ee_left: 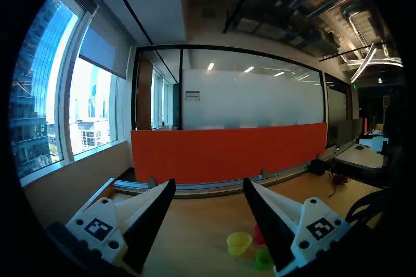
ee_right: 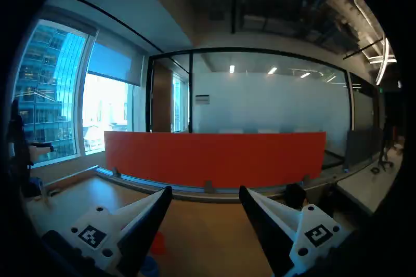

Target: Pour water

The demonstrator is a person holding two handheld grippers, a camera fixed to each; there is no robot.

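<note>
In the left gripper view, the left gripper (ee_left: 208,181) hangs above the wooden table (ee_left: 203,220) with its jaws wide apart and nothing between them. Three small cups stand close together on the table, low in the picture. The yellow cup (ee_left: 239,242) shows whole. The red cup (ee_left: 258,235) just behind it is half hidden by one of the gripper's fingers. The green cup (ee_left: 262,259) is partly covered by that same finger and sits near the lower edge. Whether any cup holds water cannot be told.

In the right gripper view, the right gripper (ee_right: 205,188) is also above the table, its jaws spread and empty. A red-orange shape (ee_right: 157,243) shows past one finger, most of it hidden. It looks like a cup, but that is not certain. Below it, a blue object (ee_right: 151,267) is cut off at the bottom, and what it is cannot be made out. At the far left edge stands a dark upright thing (ee_right: 21,144) with a pale part, too dim and warped to identify.

Each finger bears a square black-and-white marker (ee_left: 99,228), which is a coded pattern and not writing. An orange partition (ee_left: 229,152) runs along the far side of the table. On the frosted glass wall (ee_left: 249,100) behind it hangs a small sign (ee_left: 192,95), and its text is too small to read. No brand or label is legible anywhere.
</note>
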